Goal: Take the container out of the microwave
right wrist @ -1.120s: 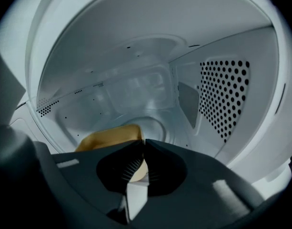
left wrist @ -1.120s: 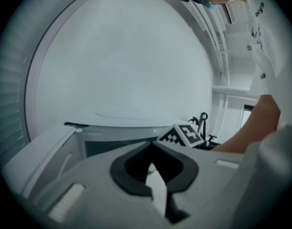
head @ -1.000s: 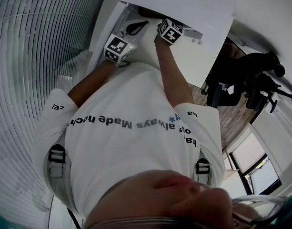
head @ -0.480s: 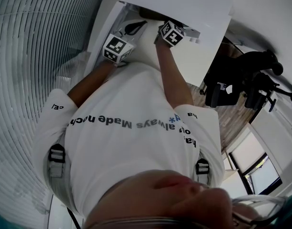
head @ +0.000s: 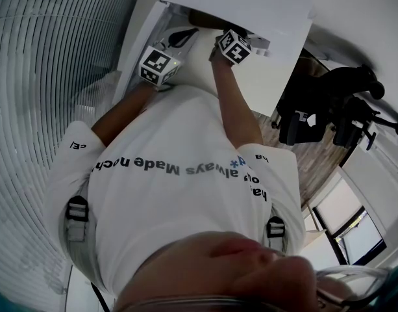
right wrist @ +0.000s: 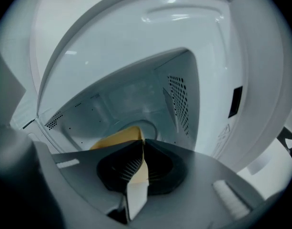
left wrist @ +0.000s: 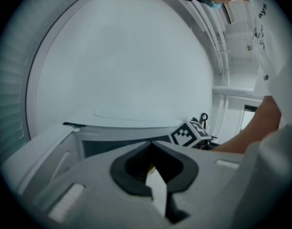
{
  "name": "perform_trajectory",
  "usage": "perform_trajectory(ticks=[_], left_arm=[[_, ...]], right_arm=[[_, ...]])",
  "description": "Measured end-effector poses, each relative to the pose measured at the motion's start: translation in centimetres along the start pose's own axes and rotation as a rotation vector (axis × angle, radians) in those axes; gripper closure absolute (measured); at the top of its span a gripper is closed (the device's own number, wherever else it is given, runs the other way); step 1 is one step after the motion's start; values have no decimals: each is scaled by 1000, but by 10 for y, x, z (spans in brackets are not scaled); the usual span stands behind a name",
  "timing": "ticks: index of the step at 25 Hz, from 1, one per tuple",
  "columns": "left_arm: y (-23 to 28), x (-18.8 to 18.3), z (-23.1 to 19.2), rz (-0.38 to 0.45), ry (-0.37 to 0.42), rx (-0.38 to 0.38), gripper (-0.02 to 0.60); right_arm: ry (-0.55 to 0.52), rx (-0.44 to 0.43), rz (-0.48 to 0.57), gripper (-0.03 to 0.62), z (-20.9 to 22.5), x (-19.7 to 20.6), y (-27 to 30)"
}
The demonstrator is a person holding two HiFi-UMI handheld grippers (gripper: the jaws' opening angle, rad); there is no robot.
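Note:
The white microwave (head: 250, 5) stands open, and its cavity (right wrist: 136, 99) fills the right gripper view. A yellow container (right wrist: 118, 138) lies on the cavity floor. My right gripper (right wrist: 142, 143) is shut on its near rim, and yellow shows between the pads. In the head view the right gripper (head: 233, 46) reaches into the opening. My left gripper (head: 158, 65) hangs at the opening's left side. In its own view the left gripper (left wrist: 152, 144) has its jaw tips together; only a yellow sliver shows behind them. It looks across at the right gripper's marker cube (left wrist: 189, 132).
The open microwave door (right wrist: 260, 80) stands to the right of the cavity. The person's torso and arms fill most of the head view. Slatted blinds (head: 43, 77) run along the left. Black equipment (head: 328, 116) stands on a wooden floor at the right.
The right gripper's cube has shifted very slightly at the microwave's opening. The left gripper has stayed where it was. Both grips look unchanged.

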State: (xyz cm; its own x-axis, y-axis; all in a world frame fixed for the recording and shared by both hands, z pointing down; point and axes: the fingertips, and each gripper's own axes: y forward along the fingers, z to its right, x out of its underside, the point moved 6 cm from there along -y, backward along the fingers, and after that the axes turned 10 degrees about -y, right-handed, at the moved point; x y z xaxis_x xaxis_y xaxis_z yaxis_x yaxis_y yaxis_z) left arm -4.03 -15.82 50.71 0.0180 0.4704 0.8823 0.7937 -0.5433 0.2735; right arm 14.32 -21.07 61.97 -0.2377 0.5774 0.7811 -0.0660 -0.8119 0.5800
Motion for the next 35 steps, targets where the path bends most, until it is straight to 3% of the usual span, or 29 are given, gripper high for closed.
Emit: perform_trajectory(ticks=[35], left_arm=[[-7, 14, 22, -15, 22, 19, 578]], right_arm=[[52, -27, 5, 577, 22, 23, -50]])
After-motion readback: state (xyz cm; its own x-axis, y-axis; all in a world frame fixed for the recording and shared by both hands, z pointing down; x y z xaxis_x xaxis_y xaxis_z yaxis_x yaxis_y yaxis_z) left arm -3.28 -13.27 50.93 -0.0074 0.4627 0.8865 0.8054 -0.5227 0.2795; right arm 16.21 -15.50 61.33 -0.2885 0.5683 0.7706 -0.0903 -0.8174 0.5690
